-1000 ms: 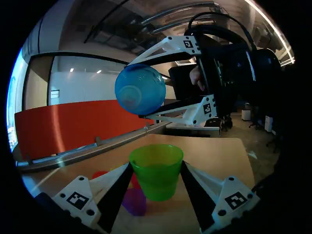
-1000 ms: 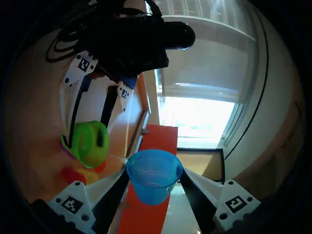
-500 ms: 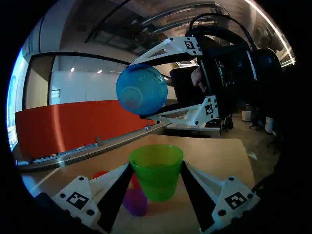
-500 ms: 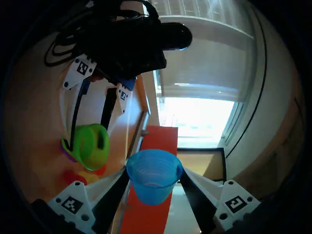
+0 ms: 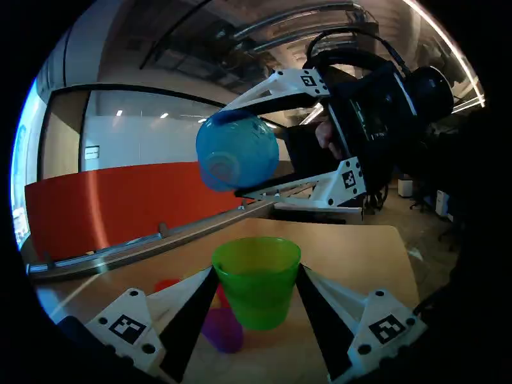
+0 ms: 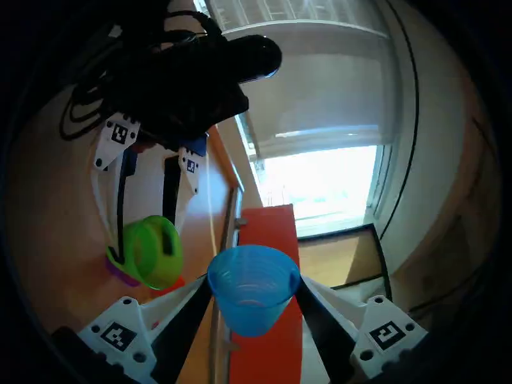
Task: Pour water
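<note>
Green cup (image 5: pixel 257 281): upright, gripped between the left gripper (image 5: pixel 256 272) jaws, which press both its sides.
Blue cup (image 6: pixel 253 297): clamped in the right gripper (image 6: pixel 254 283) jaws, tipped on its side, above and beyond the left jaws.
Purple cup (image 5: pixel 222 329): on the counter (image 5: pixel 358 256), below the left jaws.

In the right gripper view, daylight is flooding through the window (image 6: pixel 320 185) at centre, burning out to white glare and shining through the translucent blue cup (image 6: pixel 254 291), while the upper left is sinking into silhouette. In the left gripper view, a ceiling light strip (image 5: pixel 451 51) is glowing at upper right, and fisheye distortion is bending lines near the edges.
</note>
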A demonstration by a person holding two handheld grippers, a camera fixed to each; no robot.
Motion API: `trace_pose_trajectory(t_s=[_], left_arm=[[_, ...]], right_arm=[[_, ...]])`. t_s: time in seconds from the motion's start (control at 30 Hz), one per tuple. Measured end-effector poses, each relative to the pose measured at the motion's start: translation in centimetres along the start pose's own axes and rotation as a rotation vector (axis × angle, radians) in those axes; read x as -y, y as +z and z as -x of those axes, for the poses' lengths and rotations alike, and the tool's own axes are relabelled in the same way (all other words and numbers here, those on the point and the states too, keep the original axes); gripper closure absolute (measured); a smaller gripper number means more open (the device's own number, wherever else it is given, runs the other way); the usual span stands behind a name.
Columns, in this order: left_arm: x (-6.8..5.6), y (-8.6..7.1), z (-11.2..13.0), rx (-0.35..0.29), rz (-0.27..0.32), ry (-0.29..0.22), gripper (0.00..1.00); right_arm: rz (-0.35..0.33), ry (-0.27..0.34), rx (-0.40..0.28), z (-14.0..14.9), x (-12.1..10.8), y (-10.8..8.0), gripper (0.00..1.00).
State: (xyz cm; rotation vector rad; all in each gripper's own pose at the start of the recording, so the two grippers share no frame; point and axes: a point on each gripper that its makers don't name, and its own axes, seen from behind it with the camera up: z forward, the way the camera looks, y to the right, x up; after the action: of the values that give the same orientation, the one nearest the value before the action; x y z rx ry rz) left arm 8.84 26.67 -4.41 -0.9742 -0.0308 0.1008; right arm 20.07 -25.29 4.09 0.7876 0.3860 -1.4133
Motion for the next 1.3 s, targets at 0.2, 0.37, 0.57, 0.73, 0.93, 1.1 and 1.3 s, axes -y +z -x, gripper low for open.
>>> trace_pose_trajectory(t_s=[0.2,0.37,0.57,0.73,0.93,1.1,1.3], left_arm=[[0.3,-0.1,-0.1,0.003,-0.007,0.002,0.16],[0.4,-0.3,0.1,0.009,-0.011,0.003,0.16],[0.8,-0.7,0.1,0.012,-0.023,0.003,0.16],[1.0,-1.0,0.1,0.018,-0.027,0.01,0.16],[1.4,-1.5,-0.2,0.021,-0.035,0.004,0.16],[2.2,-1.9,-0.4,0.02,-0.054,-0.004,0.16],[2.7,-2.4,-0.9,0.021,-0.064,-0.007,0.16]], right_arm=[[-0.001,0.095,-0.007,0.7,0.8,-0.4,0.09],[-0.003,0.204,-0.007,1.2,1.4,-0.7,0.09],[-0.004,0.328,-0.016,1.4,1.9,-1.2,0.09],[-0.01,0.411,-0.015,1.6,2.6,-1.4,0.09],[-0.005,0.54,0.0,2.5,3.4,-1.6,0.09],[-0.009,0.688,-0.003,3.0,4.2,-1.9,0.09],[-0.033,0.812,-0.007,3.3,5.4,-2.5,0.09]])
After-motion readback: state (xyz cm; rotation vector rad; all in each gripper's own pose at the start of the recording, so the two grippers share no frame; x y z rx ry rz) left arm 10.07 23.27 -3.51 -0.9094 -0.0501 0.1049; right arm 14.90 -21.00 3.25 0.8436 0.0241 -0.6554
